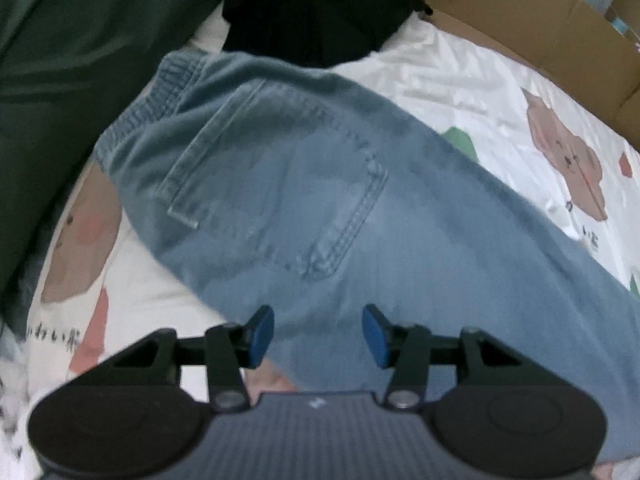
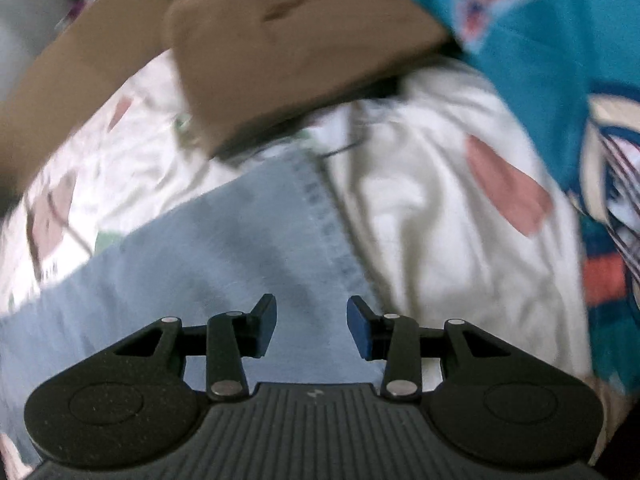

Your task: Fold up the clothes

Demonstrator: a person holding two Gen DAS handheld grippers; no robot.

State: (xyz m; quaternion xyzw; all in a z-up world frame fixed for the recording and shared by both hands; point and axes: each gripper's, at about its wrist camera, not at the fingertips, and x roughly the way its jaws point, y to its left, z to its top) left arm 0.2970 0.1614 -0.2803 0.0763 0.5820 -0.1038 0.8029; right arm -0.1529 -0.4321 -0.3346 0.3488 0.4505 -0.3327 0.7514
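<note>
Light blue jeans (image 1: 304,184) lie flat on a white bedsheet printed with bears (image 1: 500,92). The waistband and a back pocket face the left wrist view. My left gripper (image 1: 318,334) is open and empty, hovering over the jeans below the pocket. In the right wrist view the leg hem end of the jeans (image 2: 224,248) lies on the sheet (image 2: 432,208). My right gripper (image 2: 312,330) is open and empty just above the hem end.
A dark green cloth (image 1: 68,60) and a black garment (image 1: 320,12) lie past the waistband. A cardboard box (image 1: 532,12) stands at the back right. A folded brown garment (image 2: 288,52) and a teal patterned cloth (image 2: 552,40) lie beyond the hem.
</note>
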